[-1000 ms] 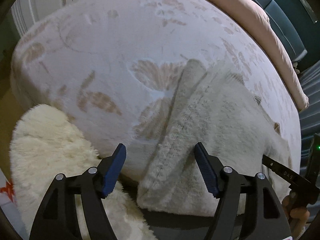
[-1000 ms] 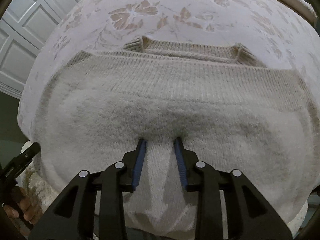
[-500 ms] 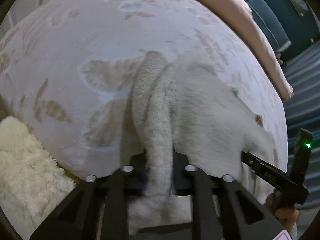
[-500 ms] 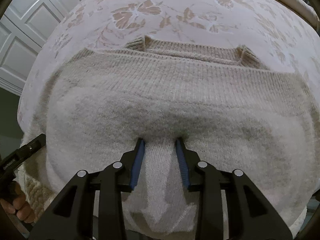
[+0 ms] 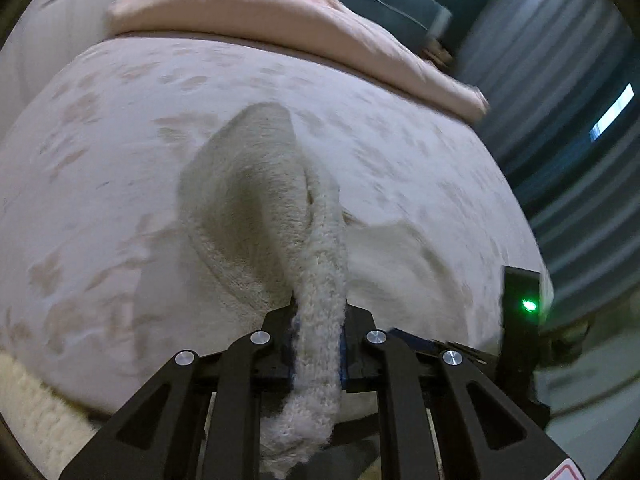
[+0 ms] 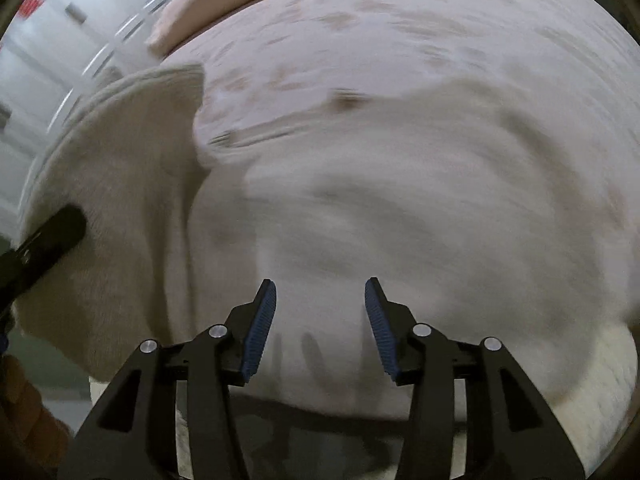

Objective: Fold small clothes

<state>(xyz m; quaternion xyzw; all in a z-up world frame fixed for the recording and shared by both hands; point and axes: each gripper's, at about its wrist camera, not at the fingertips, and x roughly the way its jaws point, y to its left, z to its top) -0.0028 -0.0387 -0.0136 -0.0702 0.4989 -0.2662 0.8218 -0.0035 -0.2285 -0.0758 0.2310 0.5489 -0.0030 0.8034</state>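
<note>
no legible writing in either view; red marks on the white wall (image 6: 60, 20) far left of r. gripper (image 6: 320, 320) are too blurred to read. l. gripper (image 5: 318, 344) clamped tight on a bunched fold of the cream knit sweater (image 5: 260, 216), which lifts off the bedspread (image 5: 100, 160) ahead of the tips. r. gripper jaws have just been opening, pads (image 6: 260, 328) clear of the knit under them. pink duvet (image 5: 280, 12) lies beyond. r. view heavily motion-blurred; sweater edges are hard to make out.
</note>
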